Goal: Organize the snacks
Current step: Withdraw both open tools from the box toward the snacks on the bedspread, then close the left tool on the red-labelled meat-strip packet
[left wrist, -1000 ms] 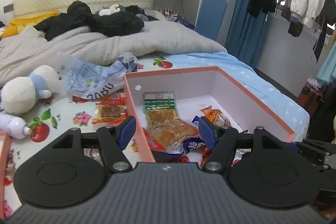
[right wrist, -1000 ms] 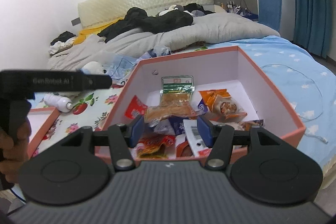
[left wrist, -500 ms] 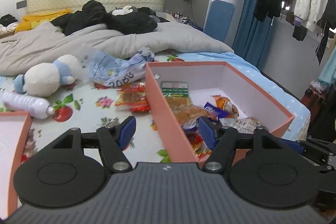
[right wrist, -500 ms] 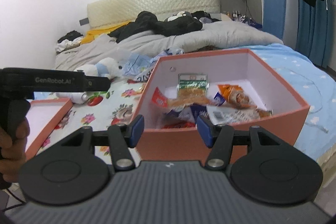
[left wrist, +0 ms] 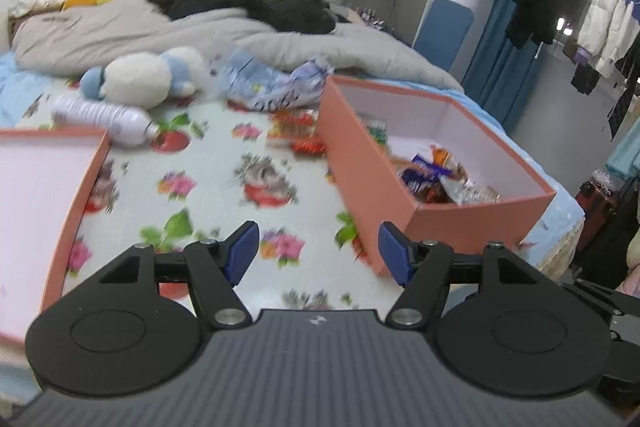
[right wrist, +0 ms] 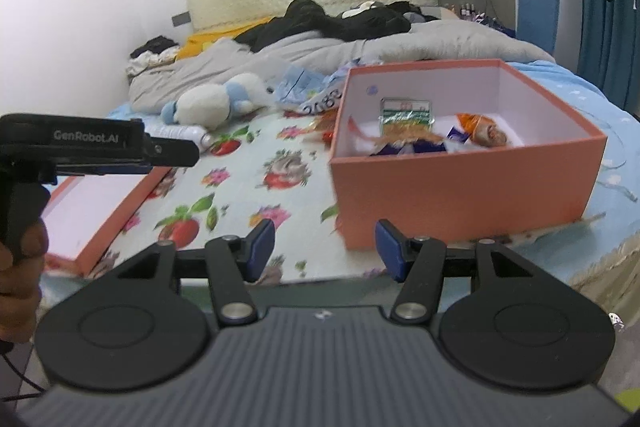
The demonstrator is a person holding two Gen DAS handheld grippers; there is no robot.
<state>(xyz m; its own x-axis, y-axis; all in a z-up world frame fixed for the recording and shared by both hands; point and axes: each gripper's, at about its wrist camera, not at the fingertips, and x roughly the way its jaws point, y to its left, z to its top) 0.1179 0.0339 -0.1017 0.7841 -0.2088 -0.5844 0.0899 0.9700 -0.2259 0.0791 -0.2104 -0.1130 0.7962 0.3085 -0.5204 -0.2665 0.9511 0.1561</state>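
An orange box (left wrist: 360,179) with white walls inside stands open on the flowered bed sheet and holds several snack packets (left wrist: 436,179). In the right wrist view the same box (right wrist: 460,187) shows its snack packets (right wrist: 408,131) heaped on the floor of it. More red and orange packets (left wrist: 298,131) lie on the sheet just outside the box's left wall. My left gripper (left wrist: 316,251) hovers over the sheet, left of the box's near corner, open and empty. My right gripper (right wrist: 325,247) is open and empty too, short of the box's front wall.
The box's orange lid (left wrist: 80,195) lies upturned at the left, also seen as the lid (right wrist: 108,219). A white bottle (left wrist: 100,115), a plush toy (left wrist: 148,77) and a crumpled plastic bag (left wrist: 272,83) lie behind. A hand (right wrist: 20,259) holds the left device's black body (right wrist: 100,147). The bed edge is close in front.
Both grippers have pulled back from above the box and towards the left. The box now sits farther off and to the right, and the lid has come into view.
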